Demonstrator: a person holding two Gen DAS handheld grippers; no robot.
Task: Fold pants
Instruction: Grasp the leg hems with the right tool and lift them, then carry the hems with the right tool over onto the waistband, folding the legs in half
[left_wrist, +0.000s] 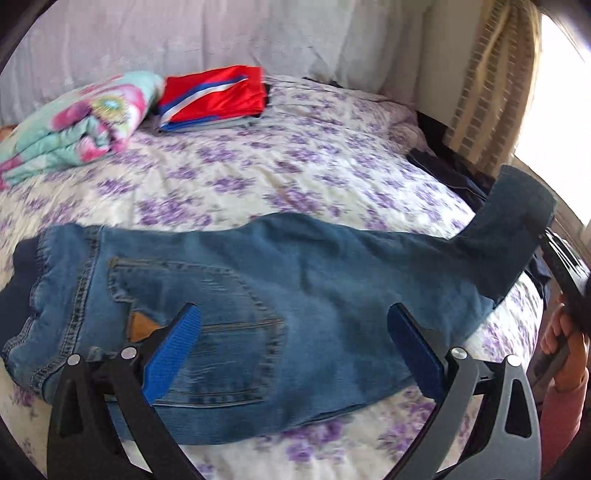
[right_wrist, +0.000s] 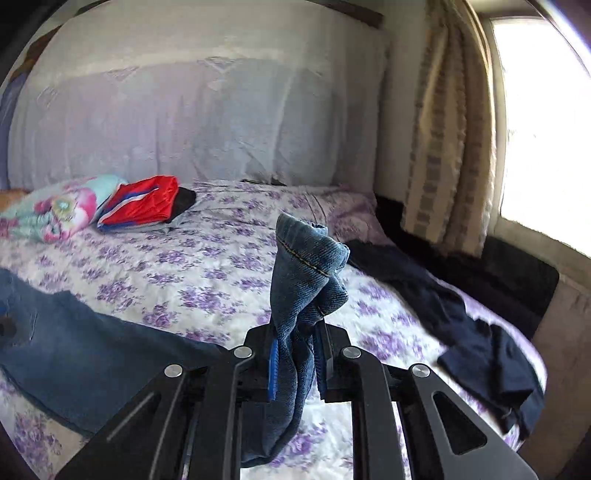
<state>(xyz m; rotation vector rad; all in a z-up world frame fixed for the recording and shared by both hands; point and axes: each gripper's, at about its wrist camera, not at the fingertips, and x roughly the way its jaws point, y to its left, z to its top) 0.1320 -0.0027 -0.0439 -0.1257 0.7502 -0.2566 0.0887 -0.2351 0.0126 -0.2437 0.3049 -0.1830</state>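
Note:
Blue jeans (left_wrist: 258, 295) lie lengthwise across the flowered bed, waist and back pocket at the left, legs running right. My left gripper (left_wrist: 291, 328) hovers open over the seat of the jeans, its blue pads wide apart with nothing between them. At the right edge of the left wrist view the leg ends (left_wrist: 517, 214) are lifted off the bed. In the right wrist view my right gripper (right_wrist: 297, 354) is shut on the jeans' leg hems (right_wrist: 306, 273), which stand bunched above the pads; the rest of the jeans (right_wrist: 74, 354) trails away to the left.
A folded red, white and blue garment (left_wrist: 214, 98) and a folded flowered blanket (left_wrist: 70, 125) sit at the bed's far left. A dark navy garment (right_wrist: 472, 332) lies crumpled at the bed's right edge. A curtain (right_wrist: 450, 140) and bright window are at right. A hand (left_wrist: 561, 343) holds the right gripper.

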